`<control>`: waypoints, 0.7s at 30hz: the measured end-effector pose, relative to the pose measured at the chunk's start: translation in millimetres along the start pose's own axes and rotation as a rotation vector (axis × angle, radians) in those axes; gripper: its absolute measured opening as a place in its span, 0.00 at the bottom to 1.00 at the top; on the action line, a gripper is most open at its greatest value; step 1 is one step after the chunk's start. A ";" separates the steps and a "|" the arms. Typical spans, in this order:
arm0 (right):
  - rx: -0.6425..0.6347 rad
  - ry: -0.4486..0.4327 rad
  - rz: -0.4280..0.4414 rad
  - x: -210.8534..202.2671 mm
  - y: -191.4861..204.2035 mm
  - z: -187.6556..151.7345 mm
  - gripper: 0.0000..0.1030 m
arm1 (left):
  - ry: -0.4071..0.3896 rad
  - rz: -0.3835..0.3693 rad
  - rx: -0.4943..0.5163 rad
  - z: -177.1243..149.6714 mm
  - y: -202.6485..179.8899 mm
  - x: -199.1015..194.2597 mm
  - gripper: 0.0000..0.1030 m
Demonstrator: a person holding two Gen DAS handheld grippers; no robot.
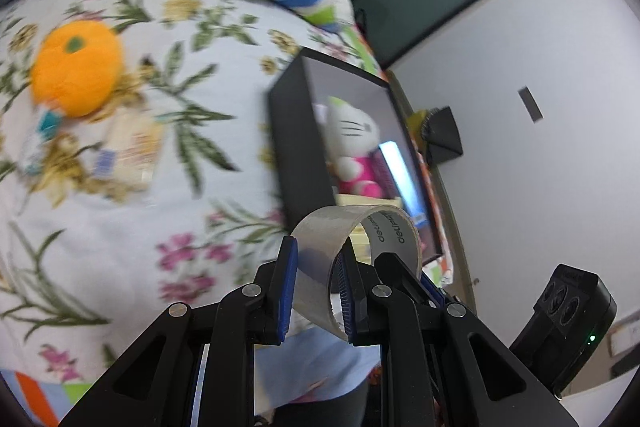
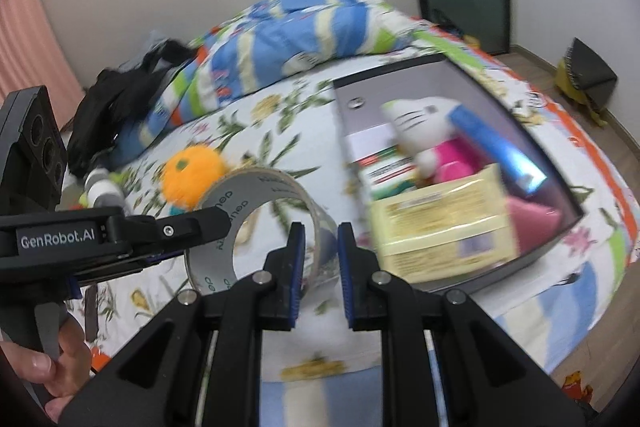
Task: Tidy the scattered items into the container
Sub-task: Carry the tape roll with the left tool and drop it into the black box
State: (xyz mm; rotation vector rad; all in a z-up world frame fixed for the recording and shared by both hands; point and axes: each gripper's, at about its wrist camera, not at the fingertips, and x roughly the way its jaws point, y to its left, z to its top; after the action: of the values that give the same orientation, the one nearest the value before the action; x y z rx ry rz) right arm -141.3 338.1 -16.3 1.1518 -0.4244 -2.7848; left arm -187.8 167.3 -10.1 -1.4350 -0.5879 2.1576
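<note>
Floral bedsheet [image 1: 120, 235] spreads below. My left hand-held gripper [image 1: 318, 291] pinches the clear tape roll's [image 1: 352, 239] wall, held in the air near the dark container [image 1: 294, 131]; the right hand-held gripper [image 2: 320, 279] hangs spread, empty. I should carry it over the rim before letting go. Glossy, translucent, printed core.

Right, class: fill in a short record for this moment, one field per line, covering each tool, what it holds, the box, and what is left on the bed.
left tool: shut on the roll of tape, one finger inside the ring
right tool: open, holding nothing
box: dark, open, on the bed
in box: white cat toy, yellow packet, blue tube
left on bed: orange plush, small packet
</note>
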 end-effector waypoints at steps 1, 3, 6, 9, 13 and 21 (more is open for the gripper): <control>0.012 -0.010 -0.011 -2.8 -12.4 4.5 0.17 | 0.006 -0.006 0.008 1.3 -7.7 6.8 0.18; 0.029 -0.024 -0.027 -6.7 -31.4 9.2 0.17 | 0.026 -0.019 0.021 4.7 -24.5 24.1 0.18; 0.062 -0.032 -0.043 -7.2 -60.7 14.0 0.18 | 0.052 -0.025 0.040 8.2 -46.1 49.7 0.18; 0.072 -0.027 -0.057 -2.4 -78.4 15.8 0.19 | 0.060 -0.012 0.060 10.3 -60.3 68.3 0.18; 0.072 -0.022 -0.078 7.3 -96.5 17.4 0.19 | 0.073 0.003 0.070 12.5 -69.0 89.1 0.18; 0.088 -0.012 -0.047 21.8 -107.7 16.0 0.19 | 0.085 0.026 0.070 14.0 -63.1 106.2 0.18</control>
State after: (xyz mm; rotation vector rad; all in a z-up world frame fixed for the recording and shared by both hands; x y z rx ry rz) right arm -166.3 440.4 -51.7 1.1789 -0.5331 -2.8408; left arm -226.8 280.2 -44.8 -1.4962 -0.4605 2.1038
